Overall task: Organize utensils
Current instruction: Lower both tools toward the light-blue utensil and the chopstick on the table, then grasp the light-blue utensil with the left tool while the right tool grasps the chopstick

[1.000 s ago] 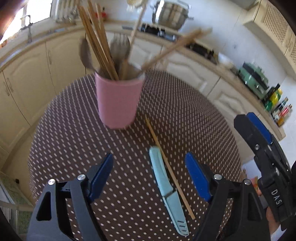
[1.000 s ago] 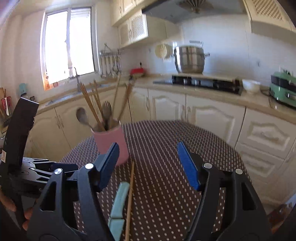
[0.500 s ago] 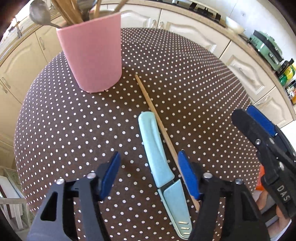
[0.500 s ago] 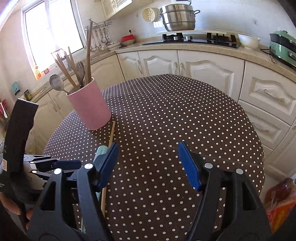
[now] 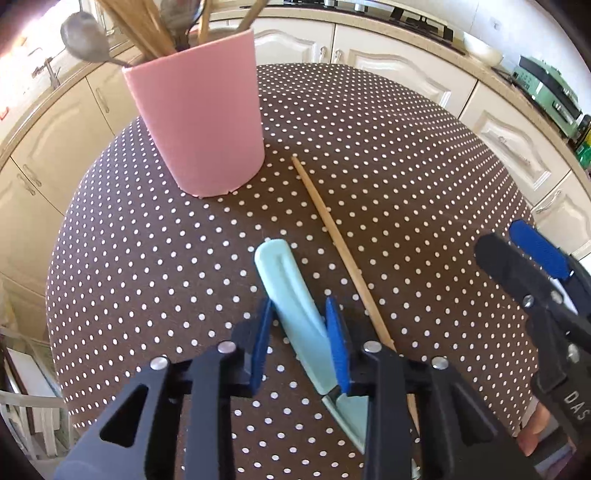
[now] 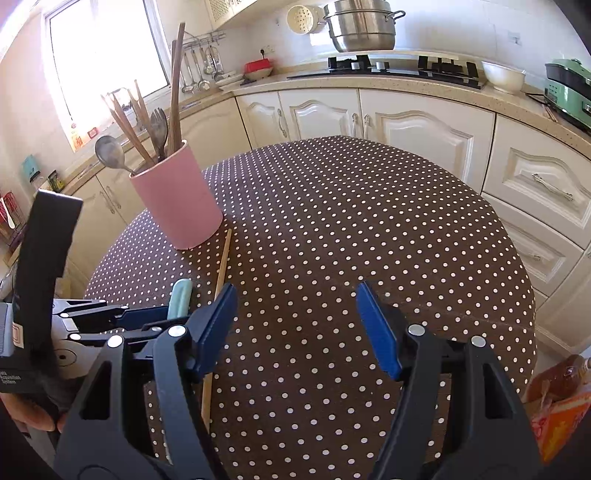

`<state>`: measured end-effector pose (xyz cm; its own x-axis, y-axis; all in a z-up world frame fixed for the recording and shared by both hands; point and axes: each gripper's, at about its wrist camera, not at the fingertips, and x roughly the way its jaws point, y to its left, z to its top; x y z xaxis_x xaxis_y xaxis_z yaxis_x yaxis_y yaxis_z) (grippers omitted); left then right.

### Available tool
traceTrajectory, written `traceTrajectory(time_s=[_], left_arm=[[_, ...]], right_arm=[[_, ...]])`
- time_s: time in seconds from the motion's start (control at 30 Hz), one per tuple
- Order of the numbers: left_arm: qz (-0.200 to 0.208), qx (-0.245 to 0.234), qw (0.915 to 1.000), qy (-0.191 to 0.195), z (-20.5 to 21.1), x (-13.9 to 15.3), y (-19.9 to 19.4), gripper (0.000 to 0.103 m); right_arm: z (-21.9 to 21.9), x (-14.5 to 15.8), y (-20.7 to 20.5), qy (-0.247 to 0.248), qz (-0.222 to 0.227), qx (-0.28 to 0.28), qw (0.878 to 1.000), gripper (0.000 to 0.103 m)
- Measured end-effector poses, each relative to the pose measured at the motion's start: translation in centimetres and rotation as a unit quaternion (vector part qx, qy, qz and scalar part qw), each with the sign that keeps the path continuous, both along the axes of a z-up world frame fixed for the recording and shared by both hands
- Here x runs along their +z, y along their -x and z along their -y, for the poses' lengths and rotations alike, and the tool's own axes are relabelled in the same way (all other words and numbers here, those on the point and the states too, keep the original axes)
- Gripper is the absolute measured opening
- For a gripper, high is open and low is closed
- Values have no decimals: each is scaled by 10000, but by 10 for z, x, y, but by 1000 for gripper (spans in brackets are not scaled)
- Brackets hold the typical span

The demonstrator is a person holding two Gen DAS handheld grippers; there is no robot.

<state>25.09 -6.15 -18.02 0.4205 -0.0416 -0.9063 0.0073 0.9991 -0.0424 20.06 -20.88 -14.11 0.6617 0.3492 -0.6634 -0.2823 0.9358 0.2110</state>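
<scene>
Closing on the knife (image 5: pixel 291 295), your left gripper (image 5: pixel 301 321) has come down from a wide spread a second ago to a narrow gap — the pale green handle lies between its blue pads (image 5: pixel 338 343), the right one against the handle, the left with a sliver of tablecloth (image 5: pixel 388 166) showing. The knife lies flat, just left of a single wooden chopstick (image 5: pixel 334 236) that runs toward the pink cup (image 5: pixel 199 122). The cup, further off before, now stands near and large, with chopsticks, a fork and a spoon (image 5: pixel 83 35) upright in it. Your right gripper (image 6: pixel 295 317) hangs wide with nothing between its pads — as wide as before, only lower over the table.
</scene>
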Motion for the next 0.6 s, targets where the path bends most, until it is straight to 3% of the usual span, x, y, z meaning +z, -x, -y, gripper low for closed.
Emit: traceTrajectory(time_s=[0.13, 0.5, 0.53, 0.6], left_arm=[[69, 151, 9995, 280, -21, 1, 7, 21], [681, 573, 9945, 556, -75, 28, 28, 21], [768, 605, 9936, 563, -80, 31, 31, 21], [913, 652, 9922, 538, -89, 38, 39, 20]], right_arm=[[-10, 0, -3, 154, -93, 76, 9998, 67], [-68, -5, -21, 1096, -731, 692, 9889, 66], [-74, -6, -23, 1139, -805, 793, 9870, 65], [-85, -7, -25, 1333, -841, 907, 9833, 52]])
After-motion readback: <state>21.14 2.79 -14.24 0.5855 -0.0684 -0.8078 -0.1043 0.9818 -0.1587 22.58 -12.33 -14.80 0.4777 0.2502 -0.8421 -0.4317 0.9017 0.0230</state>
